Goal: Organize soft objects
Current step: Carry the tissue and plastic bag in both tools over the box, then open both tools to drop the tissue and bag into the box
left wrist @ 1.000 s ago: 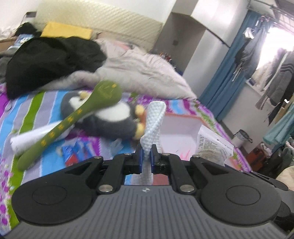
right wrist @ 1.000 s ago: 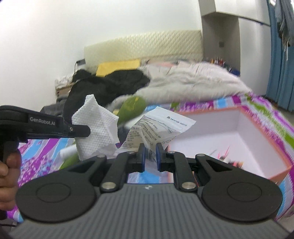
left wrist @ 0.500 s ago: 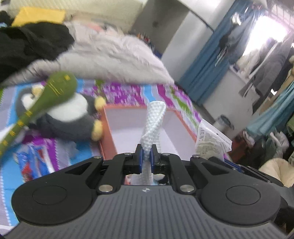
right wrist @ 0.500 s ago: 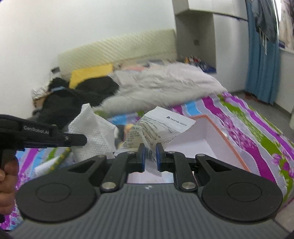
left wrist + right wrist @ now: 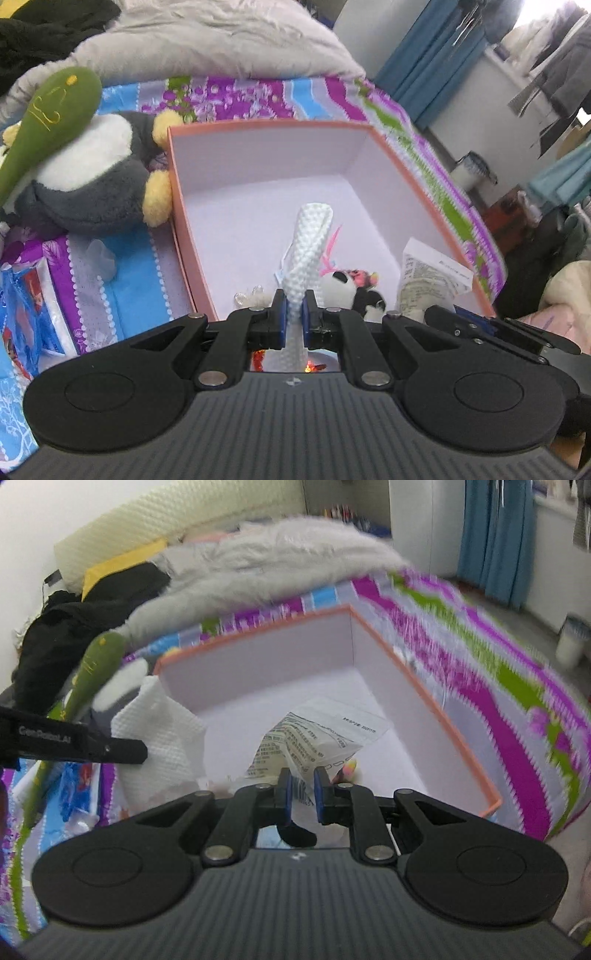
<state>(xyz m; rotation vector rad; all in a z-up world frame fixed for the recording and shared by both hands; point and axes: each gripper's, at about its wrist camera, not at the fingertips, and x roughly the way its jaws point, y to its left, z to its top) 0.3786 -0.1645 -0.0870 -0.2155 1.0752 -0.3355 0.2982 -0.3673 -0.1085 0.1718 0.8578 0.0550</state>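
Two claws hang over an open orange-rimmed box [image 5: 258,127] with smooth white walls, sitting on a bed [image 5: 229,94] under a striped purple, blue and green cover. A second ago both were higher, facing the headboard; they have since tipped down over the box. Beside its left wall lies a plush grey-and-white penguin [image 5: 92,173] under a green felt club [image 5: 44,118] stitched in yellow. The left claw [image 5: 294,314] is clamped on a waffle-textured white cloth [image 5: 308,251], standing upright above the box floor. "GenRobot.AI" reads, blurred, on its side in the right view. The right claw [image 5: 302,788] has parted slightly; a crinkled printed packet [image 5: 314,738], text illegible, sits between the pads. A small panda toy [image 5: 343,282] lies inside the box.
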